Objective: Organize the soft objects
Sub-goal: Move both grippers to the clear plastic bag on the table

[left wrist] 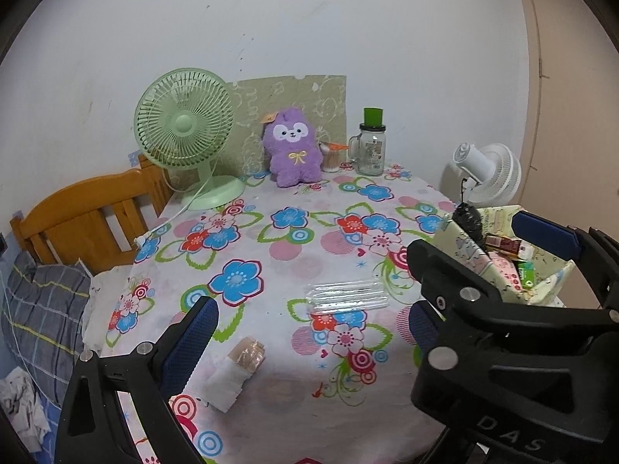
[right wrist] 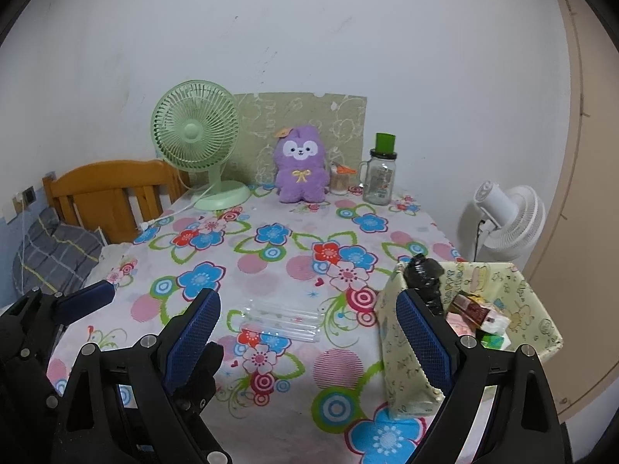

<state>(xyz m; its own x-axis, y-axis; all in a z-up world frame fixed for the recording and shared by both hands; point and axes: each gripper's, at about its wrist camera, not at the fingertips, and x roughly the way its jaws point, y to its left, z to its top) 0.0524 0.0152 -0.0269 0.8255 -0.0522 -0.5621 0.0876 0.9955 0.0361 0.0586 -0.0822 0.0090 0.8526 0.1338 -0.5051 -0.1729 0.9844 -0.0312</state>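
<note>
On the floral table (right wrist: 271,270), purple plush (right wrist: 301,164)

Half hidden behind the purple plush (left wrist: 296,150) at the tabletop's far edge: a small container (left wrist: 331,159), contents too small to tell. Box (right wrist: 514,301) at the right edge partly blocked by the right claw (right wrist: 309,338).

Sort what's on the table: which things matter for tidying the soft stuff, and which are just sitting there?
Job:
plush toy
soft roll
storage box

Just there:
green fan
glass jar
clear plastic case
white fan
</note>
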